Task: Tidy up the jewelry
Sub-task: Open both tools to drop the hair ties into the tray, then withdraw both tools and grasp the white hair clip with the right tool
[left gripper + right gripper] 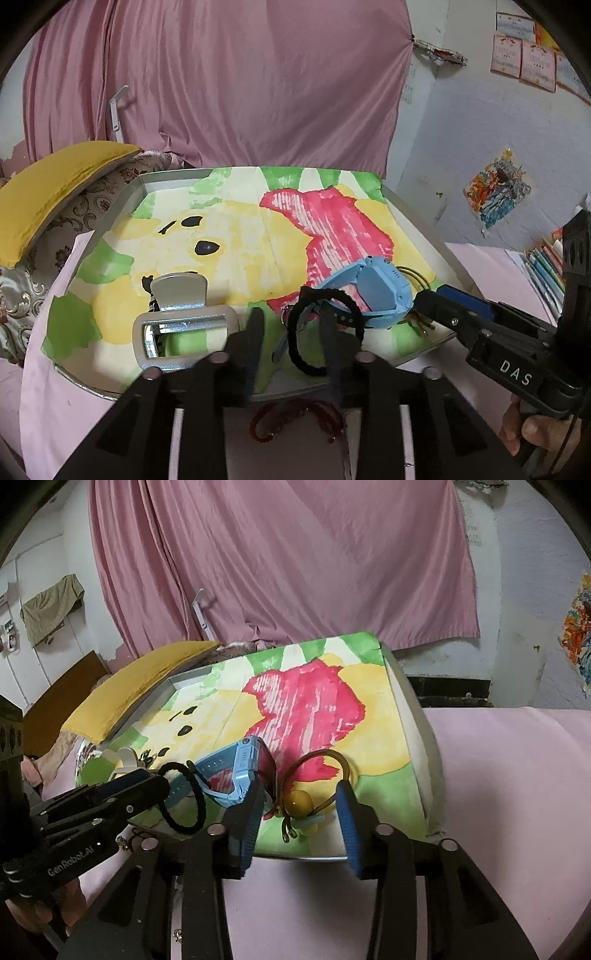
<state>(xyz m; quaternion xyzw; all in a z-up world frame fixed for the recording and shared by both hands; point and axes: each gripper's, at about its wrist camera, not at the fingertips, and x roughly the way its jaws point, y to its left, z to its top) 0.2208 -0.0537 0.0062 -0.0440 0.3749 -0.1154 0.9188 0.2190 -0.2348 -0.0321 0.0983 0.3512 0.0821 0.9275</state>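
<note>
A metal tray (122, 206) lined with a painted paper holds the jewelry. My left gripper (291, 332) is open at the tray's near edge, with a black hair tie (325, 332) looped around its right finger. A blue watch (373, 291) lies just behind it, also in the right wrist view (240, 771). A silver-white hair clip (181, 325) sits to the left. A dark red bead bracelet (291, 421) lies on the pink cloth below my left gripper. My right gripper (299, 816) is open around a brown hair tie with a yellow bead (298, 803).
A pink cloth (517, 794) covers the surface around the tray. A yellow cushion (48, 192) lies at the far left. A pink curtain (221, 81) hangs behind. Books (546, 269) are stacked at the right.
</note>
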